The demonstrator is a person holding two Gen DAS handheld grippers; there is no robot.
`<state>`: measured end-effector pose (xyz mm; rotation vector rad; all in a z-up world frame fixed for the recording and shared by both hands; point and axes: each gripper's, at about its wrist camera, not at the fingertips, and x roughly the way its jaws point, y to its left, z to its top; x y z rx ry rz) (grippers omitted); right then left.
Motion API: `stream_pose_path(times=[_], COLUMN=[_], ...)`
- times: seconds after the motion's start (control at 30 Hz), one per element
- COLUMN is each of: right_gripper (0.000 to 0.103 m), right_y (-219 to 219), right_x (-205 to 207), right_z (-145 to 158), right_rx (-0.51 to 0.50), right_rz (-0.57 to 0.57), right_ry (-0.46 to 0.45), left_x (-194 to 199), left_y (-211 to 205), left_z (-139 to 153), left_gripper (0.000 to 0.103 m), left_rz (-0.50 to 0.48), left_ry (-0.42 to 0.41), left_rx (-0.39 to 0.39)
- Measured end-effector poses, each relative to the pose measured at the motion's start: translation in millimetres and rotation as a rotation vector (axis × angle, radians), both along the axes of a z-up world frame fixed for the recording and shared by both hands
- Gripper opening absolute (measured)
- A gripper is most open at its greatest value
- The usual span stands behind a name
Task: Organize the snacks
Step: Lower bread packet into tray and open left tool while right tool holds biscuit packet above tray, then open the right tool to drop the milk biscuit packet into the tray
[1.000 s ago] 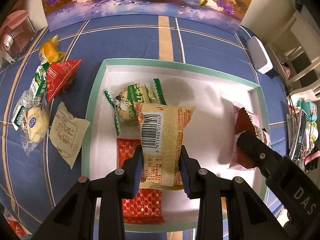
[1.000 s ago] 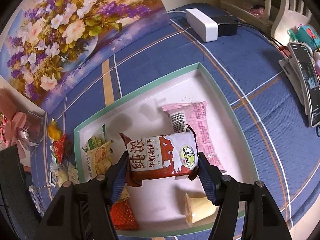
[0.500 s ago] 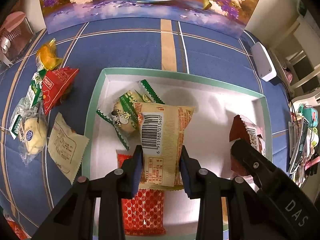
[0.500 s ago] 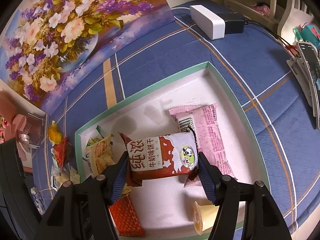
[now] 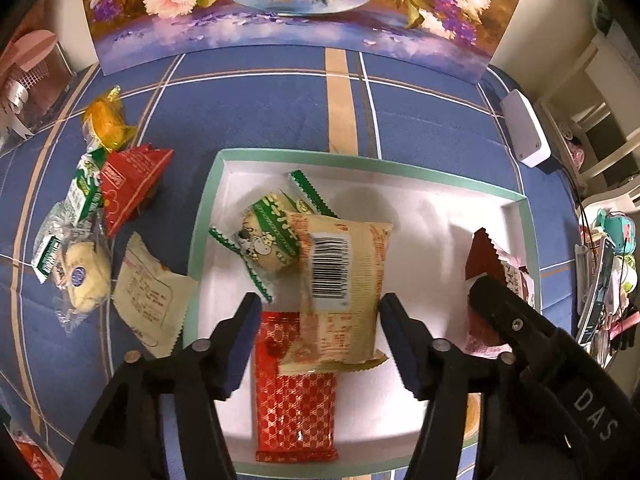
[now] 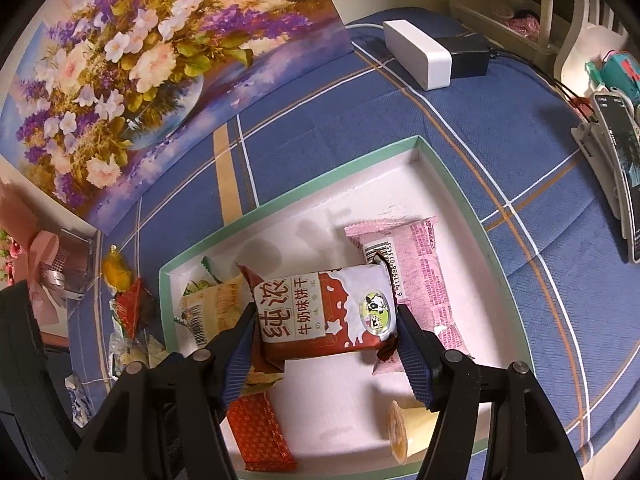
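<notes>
Our left gripper [image 5: 318, 332] is opening; the beige crinkly packet [image 5: 340, 280] lies free between its jaws, inside the white tray [image 5: 360, 162]. Our right gripper [image 6: 326, 336] pinches the glossy brown biscuit pack [image 6: 324, 312] above the tray — lower it before release, flat, beside the pink packet [image 6: 420, 276].

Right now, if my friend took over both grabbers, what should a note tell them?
Left gripper: jaws opening, pads clear of the beige snack packet, which lies in the tray across the green cow packet and red patterned packet.
Right gripper: jaws shut on the brown milk biscuit packet, held above the pink packet in the tray.
Done: a yellow jelly cup is in the tray too.
Left: set the biscuit packet down, then fetch the snacks on the blue cloth beside the tray: red triangular packet, orange candy, bun in clear wrap, cream packet.
</notes>
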<state>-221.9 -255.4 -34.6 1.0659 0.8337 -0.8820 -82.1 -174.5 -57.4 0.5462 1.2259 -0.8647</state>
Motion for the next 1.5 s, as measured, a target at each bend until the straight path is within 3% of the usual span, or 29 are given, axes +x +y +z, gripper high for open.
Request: stream_pose_path(times=[0.1,0.4,0.8,0.97,1.1,1.2,1.3,1.5], right_gripper=[0.069,0.07,0.071,0.072,0.076,0.089,0.095,0.097], right_y=[0.0,1.3,8.9,17.9,24.3,27.7,28.8,25.6], right_x=[0.1,6.4,23.3,39.5,50.6,56.6,59.0,55.0], right_z=[0.1,-2.1,4.7,12.0,12.3,12.2,11.7,9.6], right_rx=[0.004,0.019,0.0,-0.032,-0.038,-0.046,-0.047,-0.045], right_rz=[-0.003,0.002,0.047,0.084,0.117,0.129,0.134,0.111], right_ry=[-0.008,-0.009,0.07,0.151,0.176,0.178,0.173,0.173], left_x=[2.3,19.0,63.7,80.8,91.4,98.0,102.5,103.9], left_y=[4.1,15.1,40.3,50.7,60.0,65.4,70.0,74.5], left_z=[7.1,17.8,28.6,31.4,29.0,24.8,21.4,15.9], left_gripper=[0.07,0.071,0.076,0.077,0.086,0.086,0.086,0.087], left_rz=[-0.003,0.037,0.217,0.294,0.356,0.392,0.419,0.456], left_ry=[-0.02,-0.058,-0.069,-0.059,-0.043,-0.034,-0.044,-0.055], left_rx=[0.012,0.029,0.003,-0.013,-0.01,-0.002,0.005,0.023])
